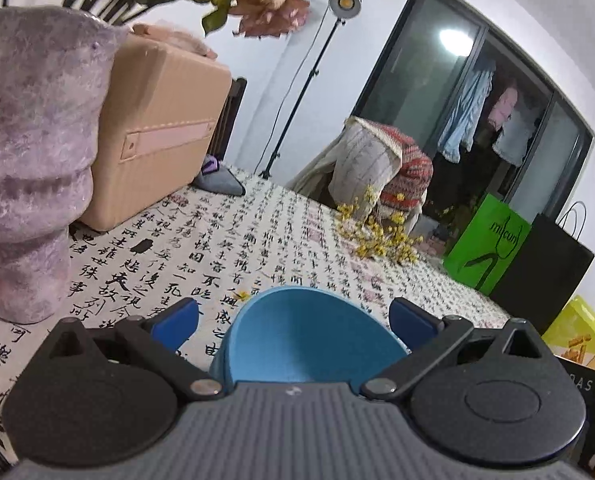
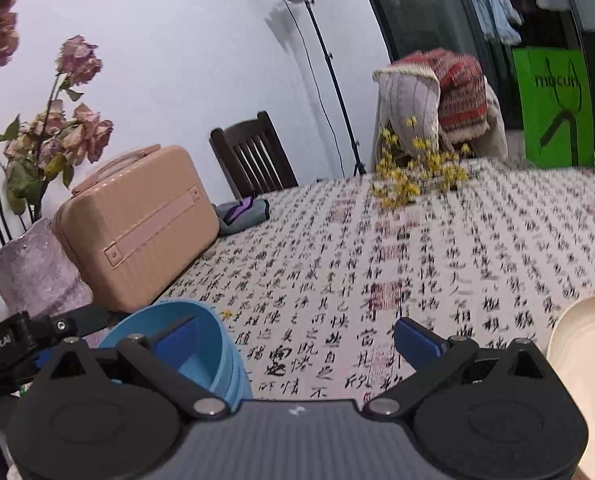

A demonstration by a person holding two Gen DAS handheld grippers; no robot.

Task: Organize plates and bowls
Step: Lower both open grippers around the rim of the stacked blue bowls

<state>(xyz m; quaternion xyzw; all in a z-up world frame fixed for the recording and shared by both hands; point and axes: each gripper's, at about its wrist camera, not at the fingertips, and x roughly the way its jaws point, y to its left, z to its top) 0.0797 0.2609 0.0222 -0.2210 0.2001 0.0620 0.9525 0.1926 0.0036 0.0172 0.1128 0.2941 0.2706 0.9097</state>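
A blue bowl point(image 1: 309, 336) stands on the calligraphy-print tablecloth point(image 1: 225, 240), close in front of the left wrist camera. My left gripper point(image 1: 295, 320) is open, with one blue finger on each side of the bowl's rim; I cannot tell whether they touch it. In the right wrist view the blue bowl point(image 2: 213, 356) looks like a nested stack, with ridged rims down its side. My right gripper point(image 2: 297, 340) is open over bare cloth, and its left finger point(image 2: 175, 340) overlaps the bowl's mouth. A cream plate point(image 2: 585, 344) lies at the right edge.
A mauve vase point(image 1: 29, 168) of dried roses and a pink case point(image 1: 157, 128) stand at the left. A grey cloth point(image 2: 243, 212) lies beyond them, and yellow flowers point(image 1: 377, 236) further back. A green bag point(image 1: 489, 240) and a black bag point(image 1: 545, 272) stand at the right, with chairs and a lamp stand behind.
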